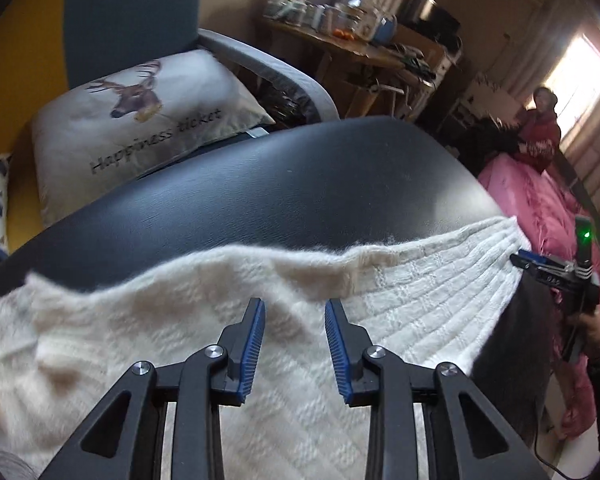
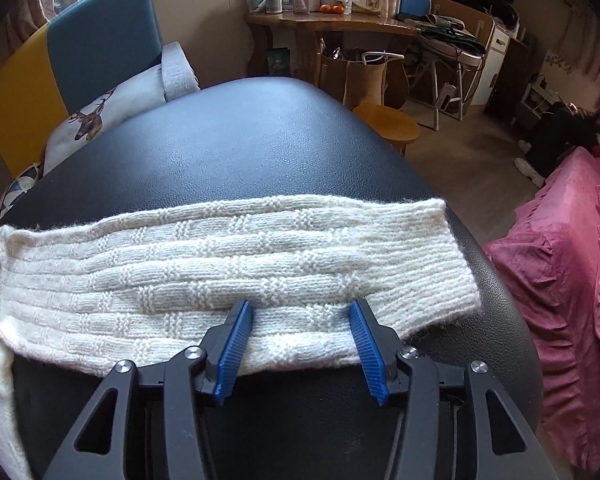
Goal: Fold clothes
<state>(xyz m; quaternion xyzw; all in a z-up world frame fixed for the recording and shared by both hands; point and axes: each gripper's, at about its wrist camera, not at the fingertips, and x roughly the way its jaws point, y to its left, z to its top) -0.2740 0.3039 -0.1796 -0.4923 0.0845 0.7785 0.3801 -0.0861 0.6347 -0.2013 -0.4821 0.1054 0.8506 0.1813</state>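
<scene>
One cream cable-knit wool sweater (image 2: 236,264) lies on the black leather table (image 2: 236,140) with its sleeve spread flat, folding hardly begun — my left gripper (image 1: 295,308) and right gripper (image 2: 300,310) both gape empty above it.

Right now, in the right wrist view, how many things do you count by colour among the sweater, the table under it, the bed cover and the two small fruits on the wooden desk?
White: 1, the knitted sweater
Black: 1, the padded table
Pink: 1, the bed cover
Orange: 2, the small fruits
Total: 5
</scene>
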